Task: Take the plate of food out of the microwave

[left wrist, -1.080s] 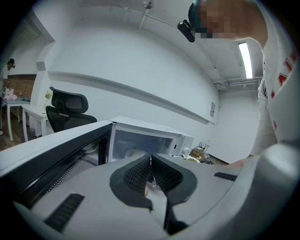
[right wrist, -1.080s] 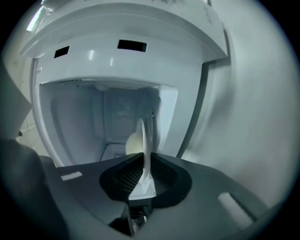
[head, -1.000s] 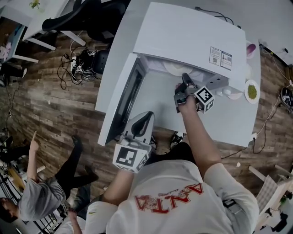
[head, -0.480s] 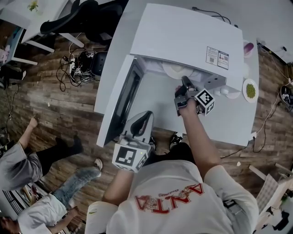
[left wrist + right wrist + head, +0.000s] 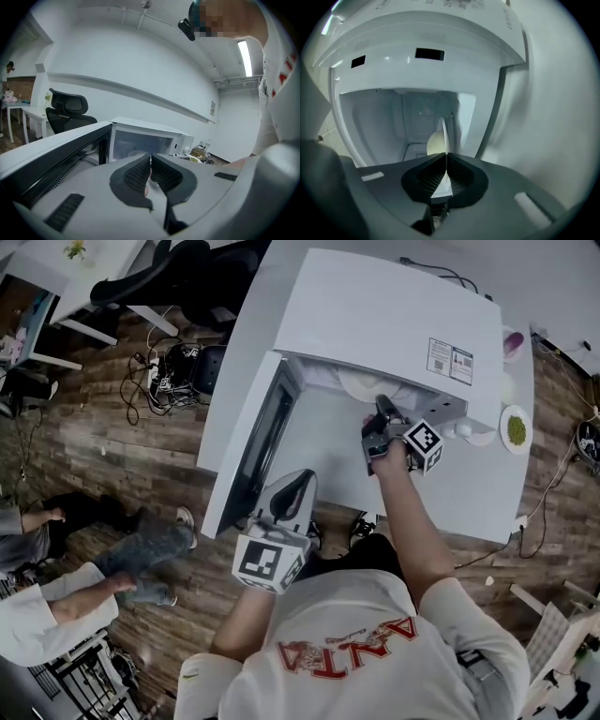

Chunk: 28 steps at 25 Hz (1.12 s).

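A white, box-shaped microwave [image 5: 375,315] is seen on a white table [image 5: 487,493], with its dark-windowed door [image 5: 253,451] swung open to the left. The thin white round plate [image 5: 443,133] is still inside the cavity, just within the mouth, and a pale rounded portion of food [image 5: 435,143] is carried on it.

The right gripper [image 5: 380,407] is reached into the opening, and its jaws are clenched on the near rim of the plate. In the right gripper view the rim is seen edge-on, pinched between the two ribbed pads. The plate therefore lies straight ahead of this gripper, in line with its long axis, which is pointed into the cavity and away from the person. The coming move is judged to be a straight pull back along that same line, toward the person, with the plate kept level so that the food is not tipped.

The left gripper [image 5: 291,486] is held low, by the near end of the open door and well apart from the plate. Its jaws are drawn together with nothing between them. The right hand is clearly the nearer one.

Compared with a second ago, the right gripper is found in almost the same place at the cavity mouth, but its jaws have been narrowed onto the rim. The left gripper is unmoved, and the plate has not yet been drawn out.
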Tool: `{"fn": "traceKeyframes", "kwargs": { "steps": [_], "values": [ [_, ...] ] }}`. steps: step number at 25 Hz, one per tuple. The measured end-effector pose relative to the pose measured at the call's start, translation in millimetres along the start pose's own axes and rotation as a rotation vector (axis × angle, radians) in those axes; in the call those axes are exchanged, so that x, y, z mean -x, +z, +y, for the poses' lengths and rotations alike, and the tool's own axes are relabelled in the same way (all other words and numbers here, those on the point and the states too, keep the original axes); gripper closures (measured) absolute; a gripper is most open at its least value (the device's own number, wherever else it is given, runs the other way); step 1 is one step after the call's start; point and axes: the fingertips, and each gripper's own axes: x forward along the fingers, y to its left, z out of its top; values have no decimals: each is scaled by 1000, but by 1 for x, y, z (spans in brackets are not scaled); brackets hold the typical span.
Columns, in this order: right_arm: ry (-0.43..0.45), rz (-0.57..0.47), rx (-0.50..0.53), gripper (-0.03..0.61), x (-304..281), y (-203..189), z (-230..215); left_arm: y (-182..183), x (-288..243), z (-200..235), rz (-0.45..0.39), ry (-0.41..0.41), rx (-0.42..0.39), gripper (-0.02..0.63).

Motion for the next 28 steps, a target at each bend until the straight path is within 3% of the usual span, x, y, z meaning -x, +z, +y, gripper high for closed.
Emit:
{"fn": "traceKeyframes", "kwargs": {
  "steps": [13, 28],
  "values": [
    [124, -23, 30, 566, 19, 2, 17, 1, 8, -7, -6, -10, -5, 597],
    [134, 16, 38, 566, 76, -19, 20, 7, 18, -23, -24, -57, -18, 597]
  ]
}}
